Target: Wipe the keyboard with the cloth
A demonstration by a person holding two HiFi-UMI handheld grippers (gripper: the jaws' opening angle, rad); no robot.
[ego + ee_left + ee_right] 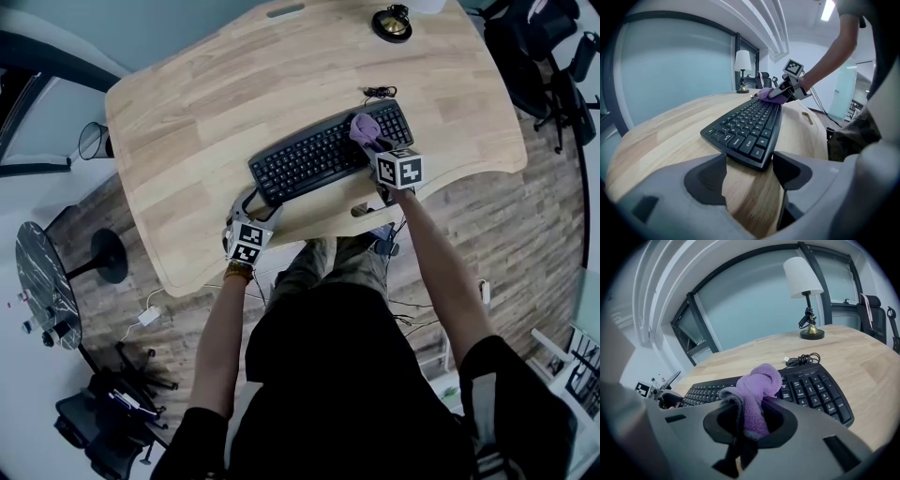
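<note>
A black keyboard lies slanted on the wooden desk. My right gripper is shut on a purple cloth, which rests on the keyboard's right part beside the number pad. In the right gripper view the cloth bulges out of the right gripper above the keys. My left gripper stands at the keyboard's near-left corner. In the left gripper view the left gripper is open, with the keyboard's corner between its fingertips. The cloth shows at the keyboard's far end.
A table lamp stands at the desk's far edge, and a coiled cable lies just behind the keyboard. The desk's curved front edge runs close under both grippers. Office chairs stand on the floor to the right.
</note>
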